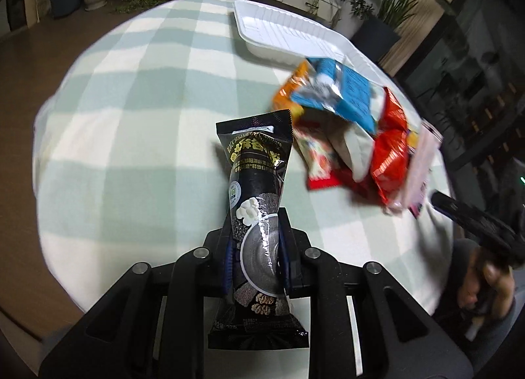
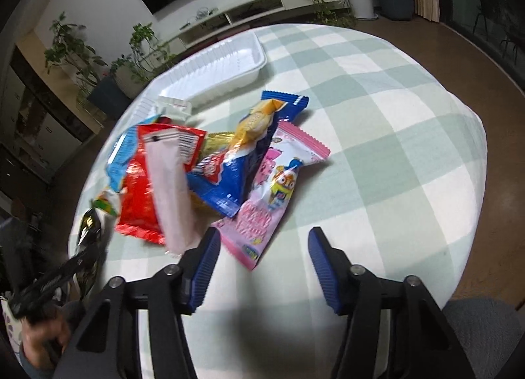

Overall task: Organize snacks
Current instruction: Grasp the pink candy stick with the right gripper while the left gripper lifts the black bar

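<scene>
My left gripper [image 1: 256, 231] is shut on a long black sesame snack packet [image 1: 254, 188] and holds it above the checked tablecloth. A pile of snack packets [image 1: 354, 136] lies to its right. An empty white tray [image 1: 282, 34] stands at the far side. In the right wrist view my right gripper [image 2: 264, 241] is open and empty, just in front of the pile: a pink cartoon packet [image 2: 275, 188], a blue packet [image 2: 233, 178], a red packet [image 2: 144, 188] and a pale pink packet [image 2: 170, 188]. The white tray [image 2: 216, 73] lies beyond them. The black packet [image 2: 88, 231] shows at the left edge.
The table is covered by a green and white checked cloth [image 2: 377, 116]. Potted plants [image 2: 141, 47] and a low white TV shelf [image 2: 249, 14] stand behind it. The right gripper's body [image 1: 475, 224] appears at the right of the left wrist view.
</scene>
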`<state>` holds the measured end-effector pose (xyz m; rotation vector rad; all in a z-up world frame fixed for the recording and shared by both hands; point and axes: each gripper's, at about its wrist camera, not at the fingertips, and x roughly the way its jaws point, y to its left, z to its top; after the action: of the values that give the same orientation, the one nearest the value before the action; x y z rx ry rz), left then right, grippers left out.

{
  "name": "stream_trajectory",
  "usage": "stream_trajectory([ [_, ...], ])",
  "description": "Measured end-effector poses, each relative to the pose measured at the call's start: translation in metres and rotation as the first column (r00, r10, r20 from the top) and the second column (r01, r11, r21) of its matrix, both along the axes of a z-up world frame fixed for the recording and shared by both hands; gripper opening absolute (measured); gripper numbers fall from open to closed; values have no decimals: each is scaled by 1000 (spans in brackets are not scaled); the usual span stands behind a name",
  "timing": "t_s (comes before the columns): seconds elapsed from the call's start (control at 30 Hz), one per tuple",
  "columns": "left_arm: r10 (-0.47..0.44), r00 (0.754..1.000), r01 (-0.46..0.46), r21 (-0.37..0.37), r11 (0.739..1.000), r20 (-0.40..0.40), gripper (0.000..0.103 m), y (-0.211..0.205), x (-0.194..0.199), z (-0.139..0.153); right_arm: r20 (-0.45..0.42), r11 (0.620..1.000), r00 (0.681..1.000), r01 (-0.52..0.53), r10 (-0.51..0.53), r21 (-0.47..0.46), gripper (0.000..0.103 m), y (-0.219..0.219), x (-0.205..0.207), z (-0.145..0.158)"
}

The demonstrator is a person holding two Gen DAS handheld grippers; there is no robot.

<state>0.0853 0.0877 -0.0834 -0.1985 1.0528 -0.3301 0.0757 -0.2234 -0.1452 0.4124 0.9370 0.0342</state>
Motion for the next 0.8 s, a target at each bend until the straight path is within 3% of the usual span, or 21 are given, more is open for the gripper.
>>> stream_trajectory([
  [0.2,3,1000,-3,-50,999,4,20,4,-14,-4,-40,999,999,7,-9,-52,54,0,30,-6],
  [0.57,-5,1000,5,-50,999,14,20,5,-14,-5,-69,989,997,5,-15,-148,54,8,69,-8],
  [0.67,-8,1000,9,-36,999,18,20,3,-11,-5,-53,981,999,-10,0,-194,49,9,70,-9],
  [0.8,-13,1000,14,-17,1000,25,20,0,-12,-4,-41,971,999,-35,26,-237,34,10,62,-10],
])
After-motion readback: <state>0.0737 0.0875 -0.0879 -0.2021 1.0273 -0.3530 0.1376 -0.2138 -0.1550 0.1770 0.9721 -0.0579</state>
